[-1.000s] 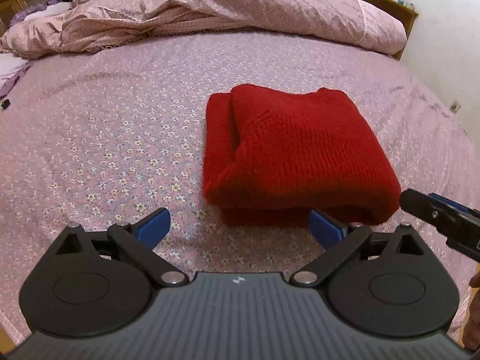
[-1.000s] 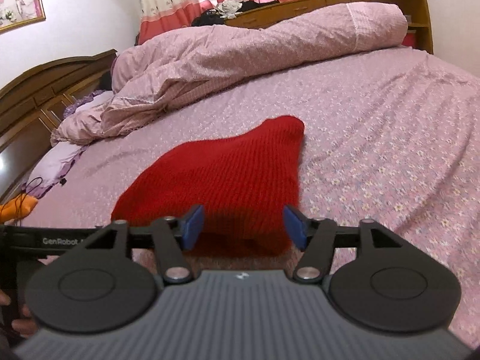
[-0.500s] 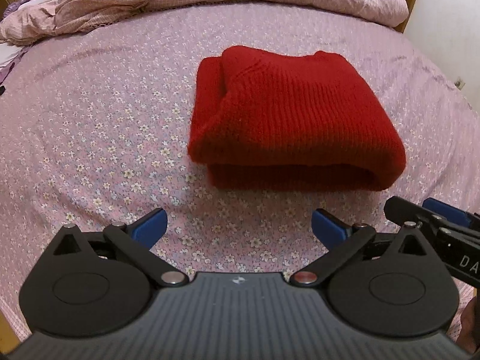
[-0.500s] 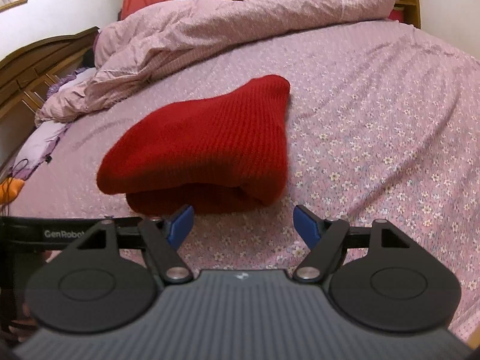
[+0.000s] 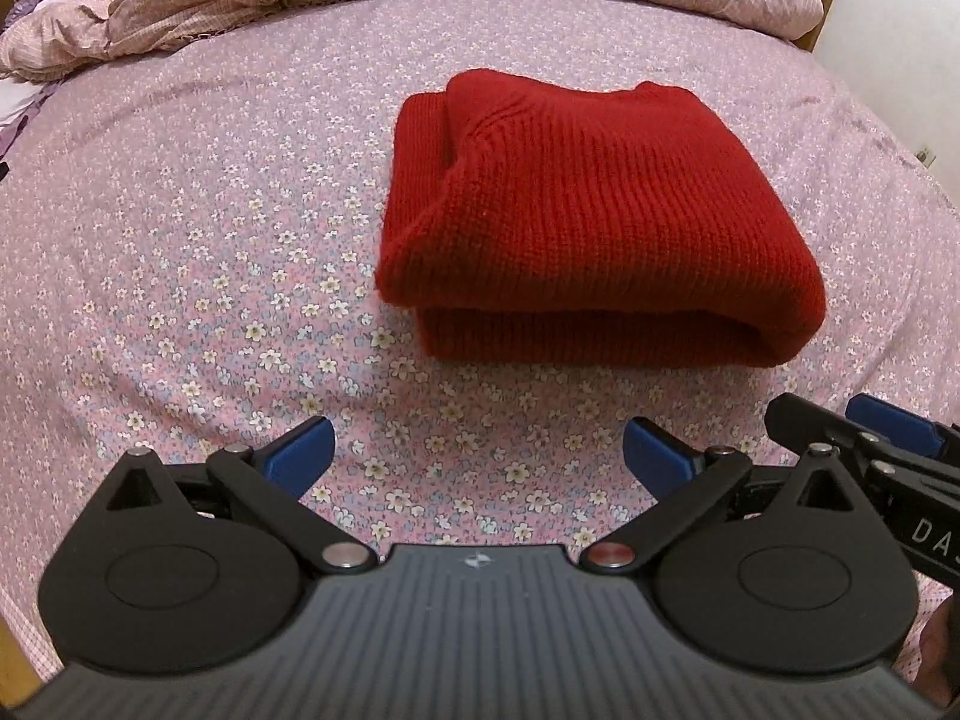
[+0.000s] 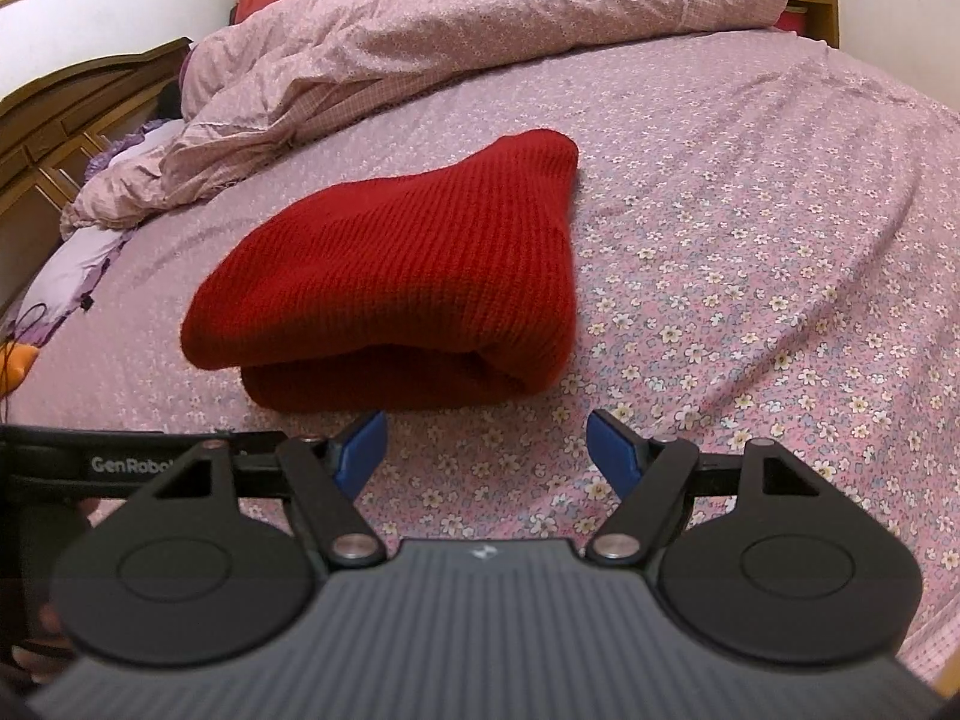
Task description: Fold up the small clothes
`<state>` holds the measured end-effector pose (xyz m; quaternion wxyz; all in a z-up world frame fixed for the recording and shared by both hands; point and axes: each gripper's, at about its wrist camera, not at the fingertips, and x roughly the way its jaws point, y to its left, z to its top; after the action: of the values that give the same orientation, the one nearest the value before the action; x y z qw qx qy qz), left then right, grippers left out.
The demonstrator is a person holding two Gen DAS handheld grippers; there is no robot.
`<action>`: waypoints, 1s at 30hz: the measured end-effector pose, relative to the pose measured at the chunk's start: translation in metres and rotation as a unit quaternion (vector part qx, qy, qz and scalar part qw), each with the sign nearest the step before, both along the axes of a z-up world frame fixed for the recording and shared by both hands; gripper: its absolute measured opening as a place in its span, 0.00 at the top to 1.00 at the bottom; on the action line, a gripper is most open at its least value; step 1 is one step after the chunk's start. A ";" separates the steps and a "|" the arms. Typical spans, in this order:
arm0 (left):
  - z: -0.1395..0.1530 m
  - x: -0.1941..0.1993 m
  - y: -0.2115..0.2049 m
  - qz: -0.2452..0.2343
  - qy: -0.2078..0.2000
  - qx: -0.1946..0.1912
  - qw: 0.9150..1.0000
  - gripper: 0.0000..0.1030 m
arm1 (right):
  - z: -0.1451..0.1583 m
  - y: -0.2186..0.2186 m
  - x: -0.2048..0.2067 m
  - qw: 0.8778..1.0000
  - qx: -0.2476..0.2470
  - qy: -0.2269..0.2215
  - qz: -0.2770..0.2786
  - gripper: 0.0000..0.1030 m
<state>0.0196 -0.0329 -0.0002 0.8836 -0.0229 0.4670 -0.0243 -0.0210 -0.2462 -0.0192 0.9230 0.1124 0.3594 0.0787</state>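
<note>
On the flowered bedsheet, a folded red sweater lies beyond both grippers' released, empty fingers.

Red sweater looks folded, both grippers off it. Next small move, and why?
Probably draw both grippers back a bit and leave it. The red sweater lies folded in a compact stack on the floral bedsheet, with the left gripper and the right gripper both open, empty and short of its near edge. Nothing visibly needs another fold.

Soft, even indoor light, fairly bright and without glare. The folded red sweater casts a faint shadow on the bed. Fisheye curvature bends the edges; focus stays sharp.
</note>
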 end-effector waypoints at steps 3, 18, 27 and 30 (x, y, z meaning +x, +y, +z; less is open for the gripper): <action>0.000 0.000 0.000 0.000 0.001 0.000 1.000 0.00 | 0.000 0.000 0.000 1.000 0.000 0.001 0.000 0.27; -0.001 0.000 0.001 0.000 0.003 0.001 1.000 0.00 | 0.000 -0.001 0.001 1.000 -0.002 0.003 -0.004 0.27; -0.001 0.000 0.001 0.000 0.003 0.001 1.000 0.00 | 0.000 0.000 0.001 1.000 -0.003 0.002 -0.005 0.27; -0.002 0.000 0.001 -0.001 0.004 0.002 1.000 0.00 | 0.000 0.001 0.001 1.000 -0.004 0.002 -0.005 0.27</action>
<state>0.0194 -0.0321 -0.0021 0.8819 -0.0210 0.4704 -0.0240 -0.0204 -0.2457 -0.0189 0.9232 0.1109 0.3608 0.0728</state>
